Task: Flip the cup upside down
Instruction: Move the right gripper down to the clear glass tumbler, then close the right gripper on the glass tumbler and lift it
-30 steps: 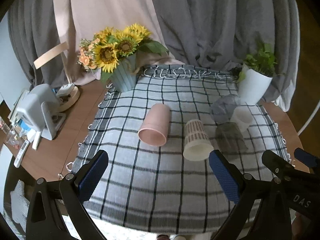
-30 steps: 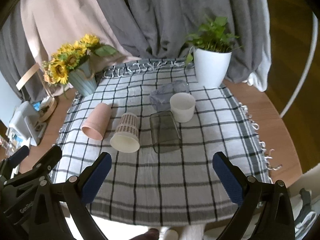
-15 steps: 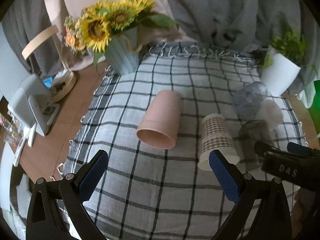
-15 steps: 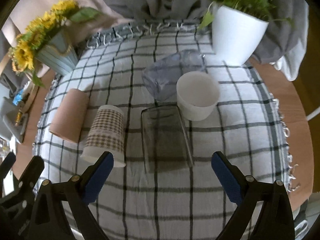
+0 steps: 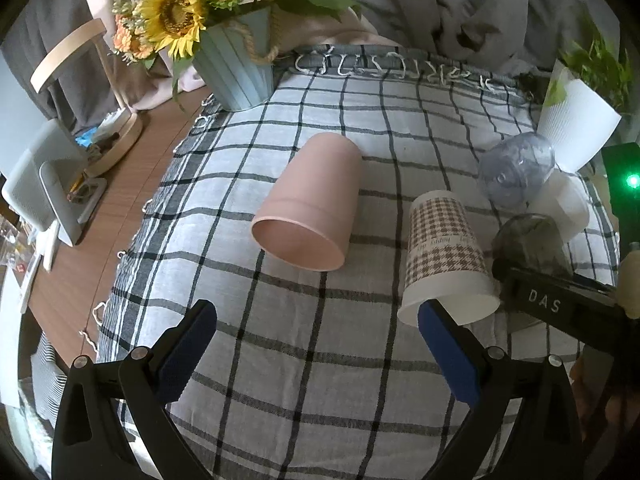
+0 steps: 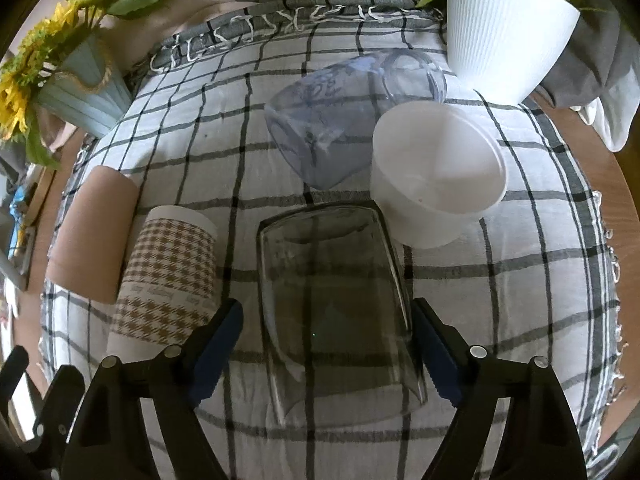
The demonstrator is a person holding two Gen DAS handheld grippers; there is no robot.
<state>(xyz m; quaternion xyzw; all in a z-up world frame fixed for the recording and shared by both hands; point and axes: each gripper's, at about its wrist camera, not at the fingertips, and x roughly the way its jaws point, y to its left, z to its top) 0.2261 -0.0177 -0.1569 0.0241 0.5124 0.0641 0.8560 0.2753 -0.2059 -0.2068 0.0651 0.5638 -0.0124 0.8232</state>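
Observation:
Several cups lie on a checked cloth (image 5: 320, 360). A pink cup (image 5: 310, 208) lies on its side, mouth toward me. A houndstooth paper cup (image 5: 444, 256) lies beside it. My left gripper (image 5: 316, 352) is open, low over the cloth in front of both. In the right wrist view a smoky clear glass (image 6: 332, 296) lies on its side. My right gripper (image 6: 326, 352) is open with a finger on each side of the glass's near end. A white cup (image 6: 436, 176) stands upright behind it. A clear bluish cup (image 6: 332, 120) lies tipped.
A blue vase of sunflowers (image 5: 236, 72) stands at the back left. A white plant pot (image 6: 508, 28) stands at the back right. Grey curtains hang behind. A wooden table edge with small devices (image 5: 44, 196) lies to the left.
Both grippers have moved forward and down toward the cups. The right gripper now straddles the smoky glass. The left has neared the pink and paper cups.

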